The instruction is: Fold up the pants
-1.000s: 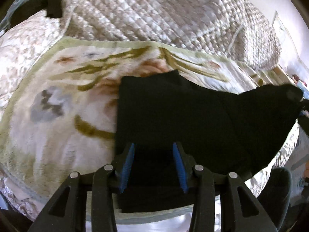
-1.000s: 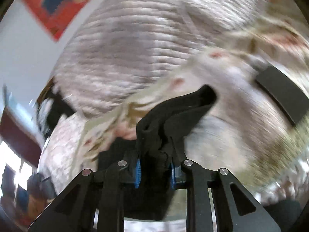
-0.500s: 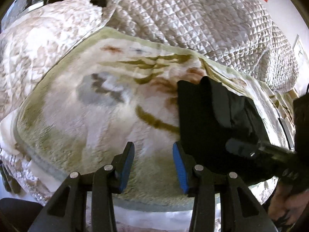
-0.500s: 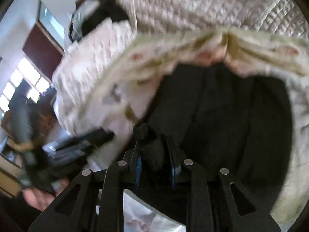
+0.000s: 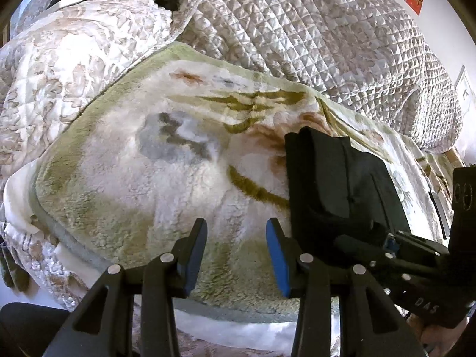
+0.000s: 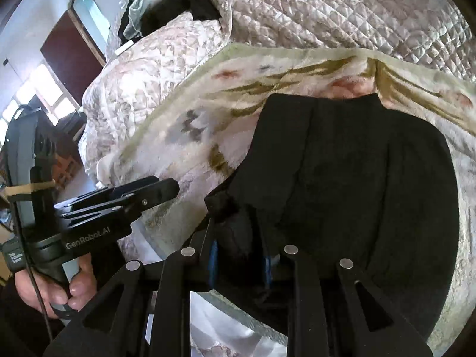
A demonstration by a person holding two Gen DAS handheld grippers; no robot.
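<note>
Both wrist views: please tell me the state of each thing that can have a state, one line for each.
black pants: folded, lying on the blanket, one corner pinched by the right gripper
left gripper: open, empty, over the blanket beside the pants
right gripper: shut on the pants' near corner
plush blanket: spread flat on the bed
quilted cover: bunched up behind the blanket

A home bedroom: a bed covered by a plush floral blanket (image 5: 166, 178), with a quilted silvery bedspread (image 5: 327, 35) heaped across the upper frame, a dark door (image 6: 71, 56) and bright window (image 6: 38, 89) at left.
</note>
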